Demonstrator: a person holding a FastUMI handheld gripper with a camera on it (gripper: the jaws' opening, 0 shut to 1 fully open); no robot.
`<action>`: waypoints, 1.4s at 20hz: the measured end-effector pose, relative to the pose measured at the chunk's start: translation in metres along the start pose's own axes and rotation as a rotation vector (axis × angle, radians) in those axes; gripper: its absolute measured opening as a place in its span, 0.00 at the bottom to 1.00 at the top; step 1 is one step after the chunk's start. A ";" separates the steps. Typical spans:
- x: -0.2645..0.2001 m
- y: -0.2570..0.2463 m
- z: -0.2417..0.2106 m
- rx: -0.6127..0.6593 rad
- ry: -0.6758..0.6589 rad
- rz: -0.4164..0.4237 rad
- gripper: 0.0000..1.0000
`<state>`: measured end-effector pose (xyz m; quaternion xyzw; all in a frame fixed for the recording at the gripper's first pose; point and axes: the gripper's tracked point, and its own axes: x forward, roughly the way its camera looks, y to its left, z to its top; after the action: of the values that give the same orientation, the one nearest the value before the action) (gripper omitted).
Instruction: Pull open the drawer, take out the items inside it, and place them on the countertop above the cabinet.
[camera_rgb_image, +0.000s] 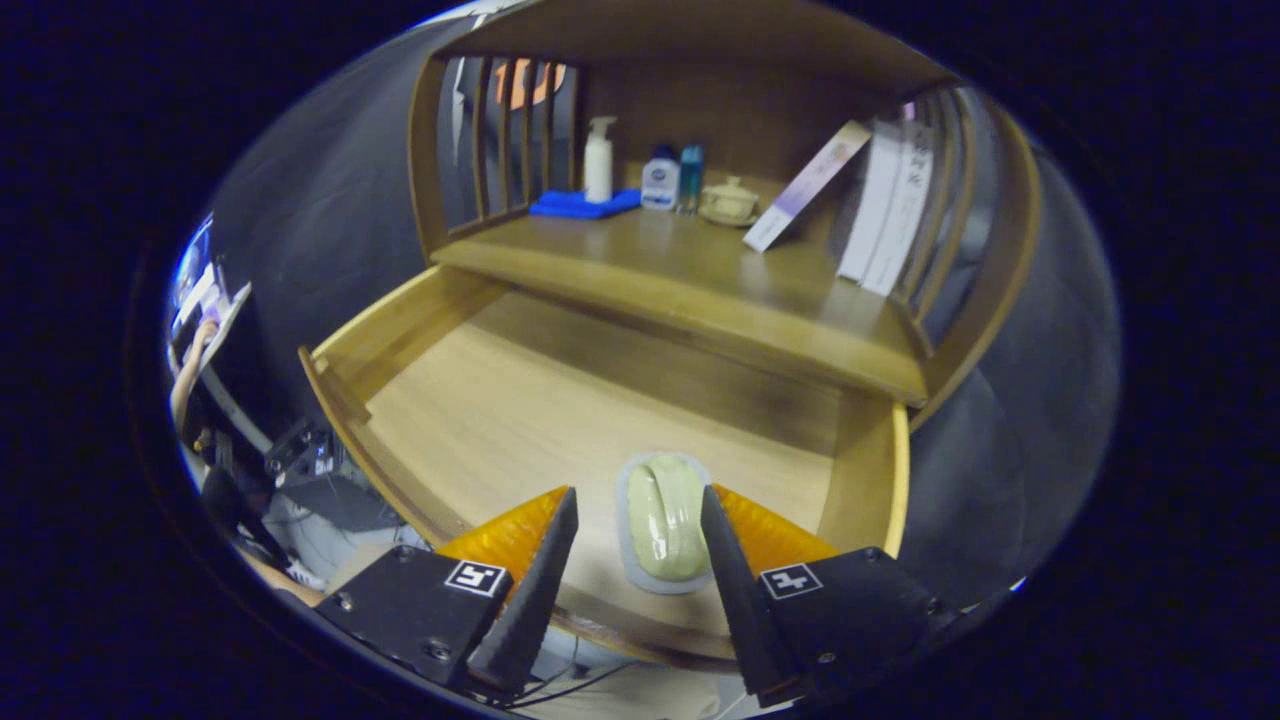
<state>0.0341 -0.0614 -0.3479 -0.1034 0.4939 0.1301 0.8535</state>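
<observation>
Wooden drawer standing open, pale packet lying between the fingers

Wooden drawer (520, 400) is sitting pulled well out from under the countertop (690, 270) of the cabinet, its light floor mostly bare. A pale green item in a clear wrapper (665, 520) is lying near the drawer's front rail, lengthwise along the gripper's axis. The gripper (638, 520) is hovering over it with its fingers spread wide, one on each side of the packet; the right finger is looking very close to the wrapper's edge, the left one standing apart from it, so nothing is being gripped. On the countertop a blue cloth (583, 204), a white pump bottle (599, 160), two small bottles (672, 178), a lidded ceramic cup (729, 201) and leaning books (880, 210) are resting toward the back
</observation>
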 end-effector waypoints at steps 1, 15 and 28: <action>0.006 -0.002 0.000 0.002 0.022 0.005 0.76; 0.053 -0.013 -0.016 0.055 0.253 0.012 0.39; 0.002 0.004 0.055 0.285 0.111 0.075 0.17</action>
<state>0.0786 -0.0407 -0.3228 0.0303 0.5572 0.0846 0.8255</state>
